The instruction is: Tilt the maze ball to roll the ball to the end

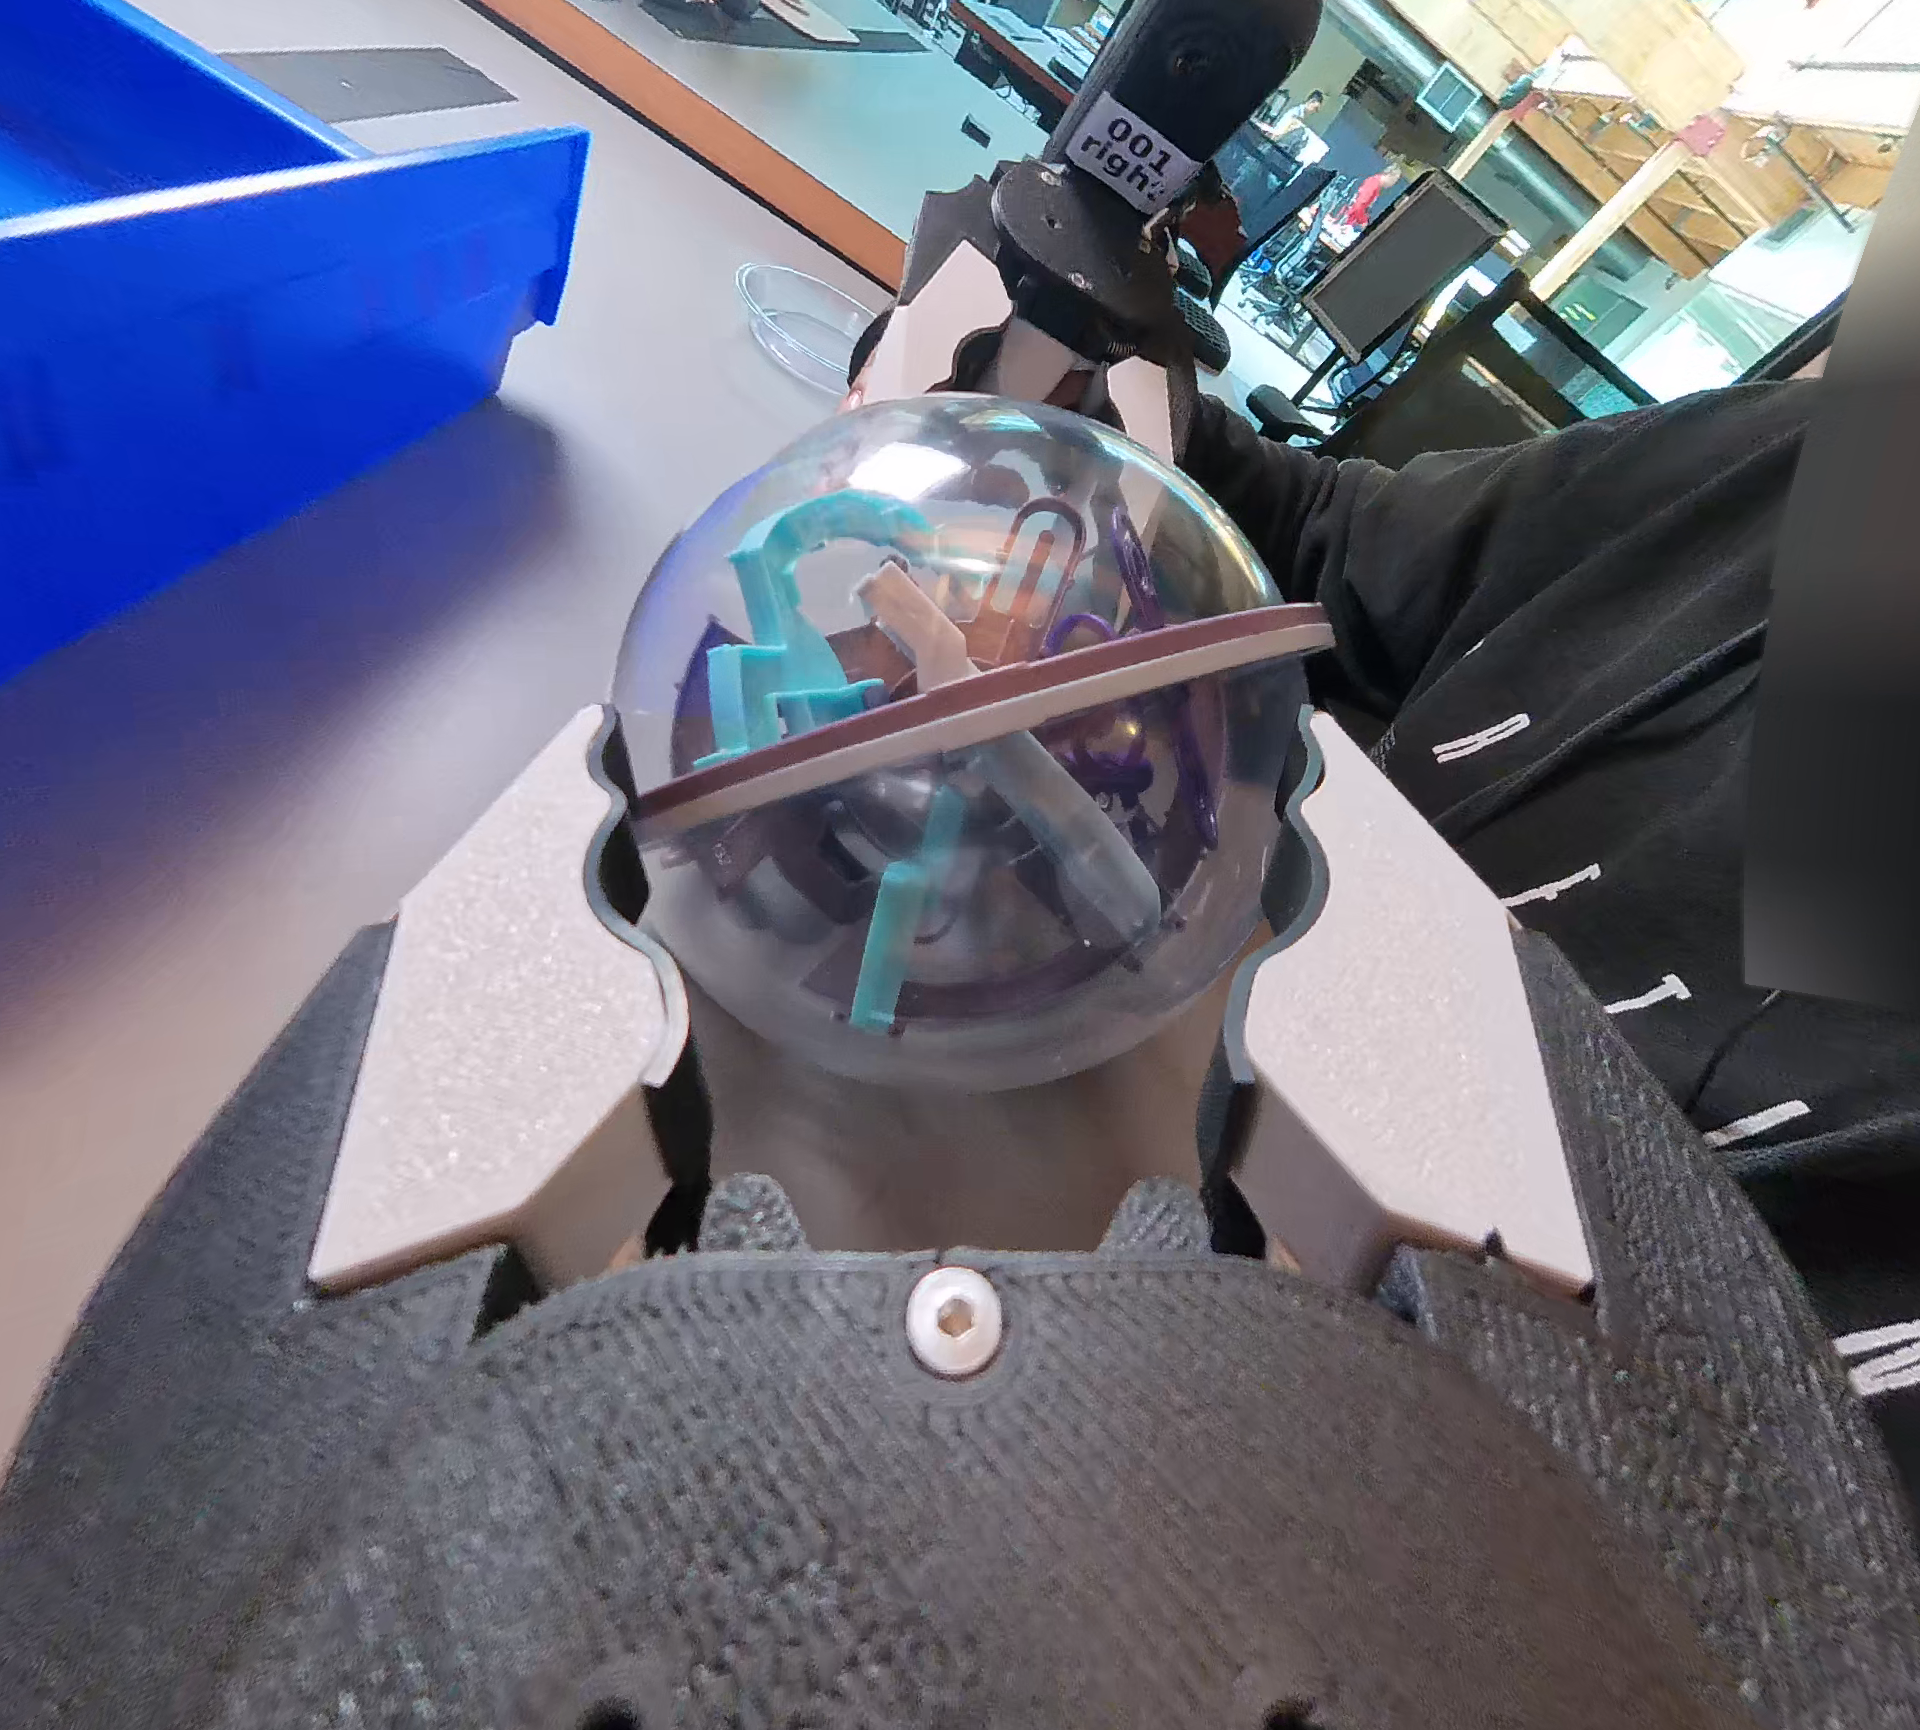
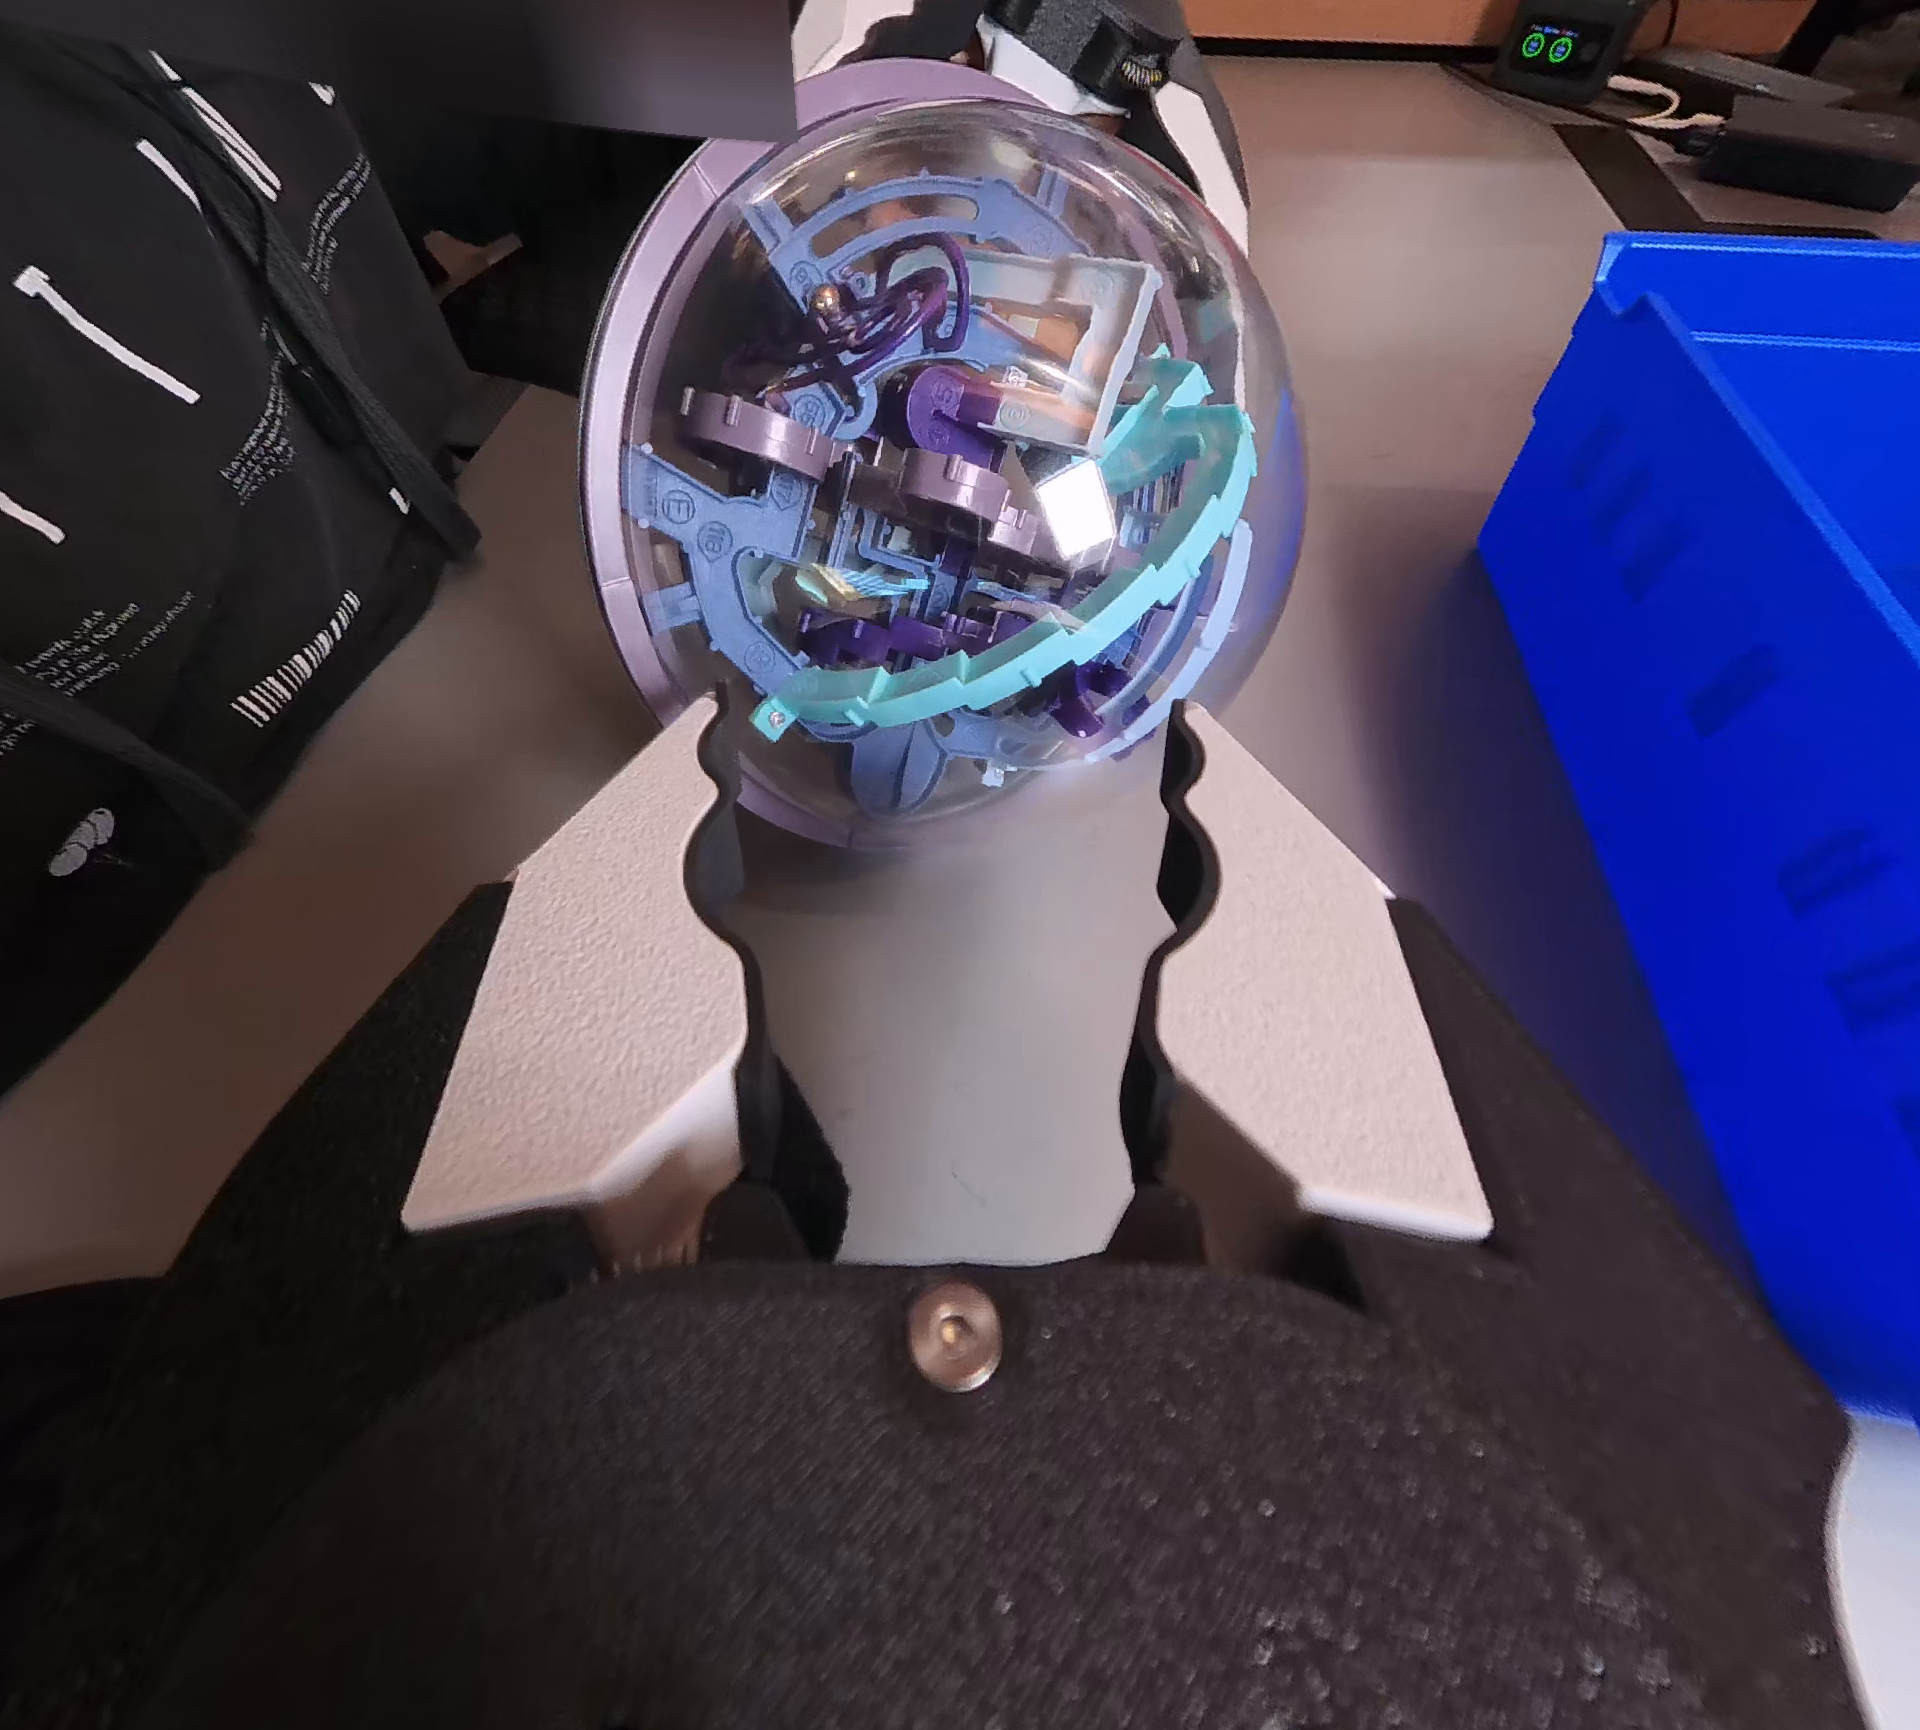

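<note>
- Leftmost in the left wrist view, a blue bin (image 1: pixel 260 309) sits on the grey table (image 1: pixel 675 205), well clear of the action.
- Centre, the maze ball (image 1: pixel 956 735) is held off the table between two opposed claws.
- Its equator band (image 1: pixel 987 704) runs tilted, higher on the right in this view.
- Nearest, the left gripper (image 1: pixel 956 745) is spread wide, its scalloped pads pressed on the sphere's flanks.
- Beyond the sphere, the right gripper (image 1: pixel 1023 376) grips the opposite pole; in its own view the right gripper (image 2: pixel 951 719) is partly open, tips clamping the sphere's near cap.
- Inside, a small metal ball (image 2: pixel 828 295) rests on the purple track at upper left in the right wrist view.
- Judgement: the grip axis runs claw to claw, so both wrists must roll together to tip the track.
- Rightmost, a black sleeve (image 1: pixel 1507 641).
</note>
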### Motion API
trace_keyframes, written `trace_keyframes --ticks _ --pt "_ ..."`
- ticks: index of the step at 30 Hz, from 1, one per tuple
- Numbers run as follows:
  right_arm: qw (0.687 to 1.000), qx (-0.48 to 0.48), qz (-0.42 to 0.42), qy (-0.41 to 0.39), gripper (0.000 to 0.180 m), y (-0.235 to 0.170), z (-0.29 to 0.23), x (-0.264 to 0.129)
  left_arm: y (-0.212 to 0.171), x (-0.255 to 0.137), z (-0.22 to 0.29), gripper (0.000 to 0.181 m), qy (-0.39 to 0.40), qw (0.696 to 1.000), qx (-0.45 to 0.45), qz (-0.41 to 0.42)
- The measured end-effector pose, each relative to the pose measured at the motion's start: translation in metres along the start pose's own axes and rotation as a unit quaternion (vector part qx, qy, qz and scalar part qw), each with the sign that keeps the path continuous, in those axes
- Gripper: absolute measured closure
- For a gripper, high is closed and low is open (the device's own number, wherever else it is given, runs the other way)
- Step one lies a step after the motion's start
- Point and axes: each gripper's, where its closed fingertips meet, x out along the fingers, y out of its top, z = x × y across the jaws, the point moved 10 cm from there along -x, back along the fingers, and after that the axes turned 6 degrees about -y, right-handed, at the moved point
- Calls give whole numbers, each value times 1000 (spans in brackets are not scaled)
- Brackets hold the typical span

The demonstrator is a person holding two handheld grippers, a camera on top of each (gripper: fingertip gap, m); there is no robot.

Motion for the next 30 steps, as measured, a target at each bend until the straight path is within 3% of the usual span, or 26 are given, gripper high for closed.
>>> trace_keyframes --ticks 14,30 --pt "1000 28 9 -11 96 -5 7 0 11 1 -23 62 -16 993 -116 33" --pt "998 51 22 -5 96 -8 11 0 13 1 -27 63 -15 989 -140 45"
